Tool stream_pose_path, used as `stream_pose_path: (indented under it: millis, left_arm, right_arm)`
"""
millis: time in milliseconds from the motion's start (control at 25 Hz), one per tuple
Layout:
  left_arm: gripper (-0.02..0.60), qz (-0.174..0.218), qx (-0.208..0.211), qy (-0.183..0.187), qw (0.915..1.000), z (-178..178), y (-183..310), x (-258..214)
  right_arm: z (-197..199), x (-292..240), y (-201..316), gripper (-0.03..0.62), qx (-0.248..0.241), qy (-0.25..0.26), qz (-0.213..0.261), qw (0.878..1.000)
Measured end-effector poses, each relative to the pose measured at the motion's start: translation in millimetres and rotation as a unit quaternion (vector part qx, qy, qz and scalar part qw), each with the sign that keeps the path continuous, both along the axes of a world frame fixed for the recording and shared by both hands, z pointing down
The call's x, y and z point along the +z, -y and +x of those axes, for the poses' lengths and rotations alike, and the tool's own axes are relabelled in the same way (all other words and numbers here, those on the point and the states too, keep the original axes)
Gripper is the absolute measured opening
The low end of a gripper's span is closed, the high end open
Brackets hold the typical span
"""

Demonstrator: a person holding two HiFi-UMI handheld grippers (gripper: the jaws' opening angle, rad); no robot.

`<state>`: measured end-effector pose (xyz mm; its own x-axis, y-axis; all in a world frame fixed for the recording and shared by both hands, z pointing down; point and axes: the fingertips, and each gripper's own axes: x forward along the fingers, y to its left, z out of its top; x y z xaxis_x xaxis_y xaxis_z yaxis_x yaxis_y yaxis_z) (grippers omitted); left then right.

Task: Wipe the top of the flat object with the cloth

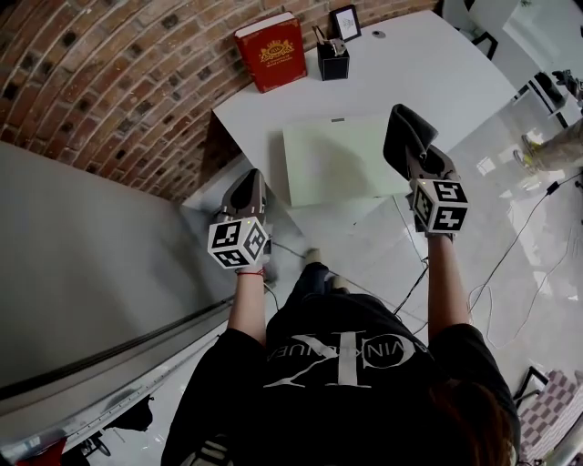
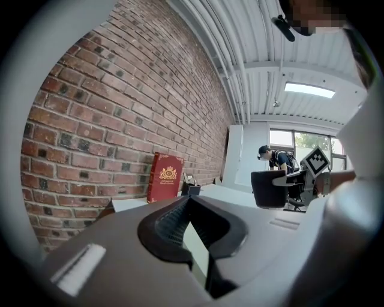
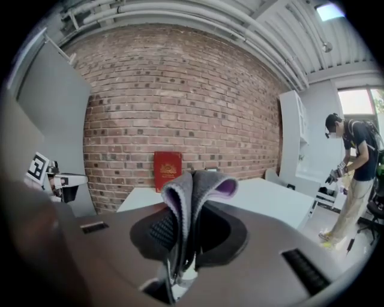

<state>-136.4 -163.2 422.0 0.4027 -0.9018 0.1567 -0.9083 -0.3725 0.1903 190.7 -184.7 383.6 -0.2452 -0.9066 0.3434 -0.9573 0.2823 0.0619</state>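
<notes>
Two tools hang in front of a white tabletop (image 1: 437, 73), and neither touches anything on it. The left tool (image 1: 252, 182) sits near the tabletop's near left corner with its jaws pressed together on nothing. The right tool (image 1: 417, 157) pinches a folded grey cloth (image 1: 403, 132), whose loose fold stands up beyond the jaws and shows a purple inner face in the right gripper view. The flat object (image 1: 335, 159), a pale green sheet, lies flat on the near part of the tabletop just below and to the left of the cloth in the head view, but the cloth looks clear of it, held in the air rather than laid on it. As far as these views show, the cloth is in hand and the wiping itself is yet to be done; the sheet's top shows no marks either way, so how much of it has been covered cannot be read. At the tabletop's far edge a red book (image 1: 271, 52) leans upright on the brick wall (image 1: 100, 82), with a black holder (image 1: 333, 60) and a small framed picture (image 1: 345, 22) beside it. The floor (image 1: 492, 182) is pale and glossy with cables (image 1: 524, 238) trailing over it, pipes (image 3: 198, 12) run under the ceiling, and another person (image 3: 355, 162) stands at the bright far end.
</notes>
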Motion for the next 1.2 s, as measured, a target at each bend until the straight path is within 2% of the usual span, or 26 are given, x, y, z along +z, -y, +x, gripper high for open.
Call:
stream_pose_path:
  millis: [320,840,1200]
  left_arm:
    - [0.011,0.020,-0.006,-0.003,0.9998,-1.4,4.3,-21.6]
    - [0.011,0.060,-0.009,0.001,0.9982,1.6,11.2,-61.7]
    - [0.011,0.071,-0.012,0.007,0.9974,-0.1,12.4,-73.9]
  right_arm:
    - [-20.1,-21.1,-2.3,0.057,-0.036,0.019,0.033,0.999]
    - [-22.7,-56.7,-5.1,0.057,-0.044,0.031,0.080,0.995]
    - [-22.1,-69.5,-8.3,0.057,-0.040,0.034,0.097,0.994]
